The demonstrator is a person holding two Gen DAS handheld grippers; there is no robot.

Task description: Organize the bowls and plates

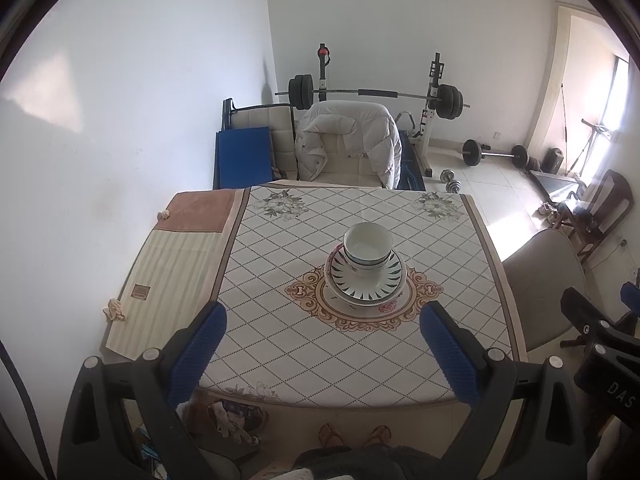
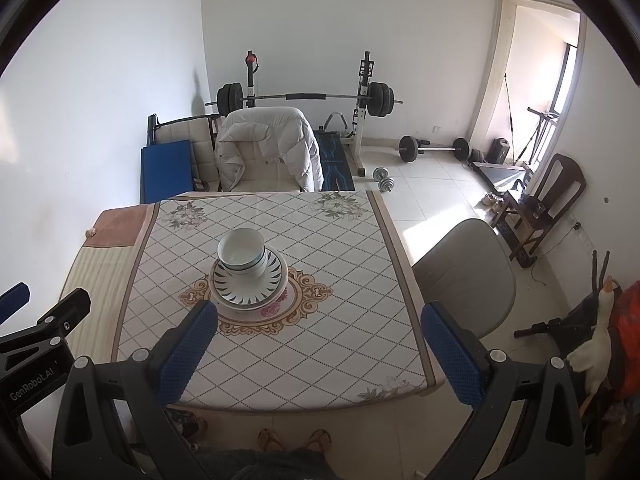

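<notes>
White bowls (image 1: 368, 249) (image 2: 241, 255) are nested on a stack of plates (image 1: 366, 284) (image 2: 250, 280) with dark leaf marks, at the middle of the table over the round ornament. My left gripper (image 1: 324, 326) hangs open above the table's near edge, well short of the stack, nothing between its blue pads. My right gripper (image 2: 320, 322) is open too, held back from the stack, which lies ahead and to its left. Each gripper shows at the side of the other's view.
The table (image 1: 280, 344) carries a diamond-pattern cloth and a striped mat (image 1: 172, 280) on its left. A chair with a white jacket (image 1: 348, 140) stands at the far side, a grey chair (image 2: 468, 276) at the right. Weights lie on the floor beyond. A person's sandalled feet (image 2: 294, 440) are below.
</notes>
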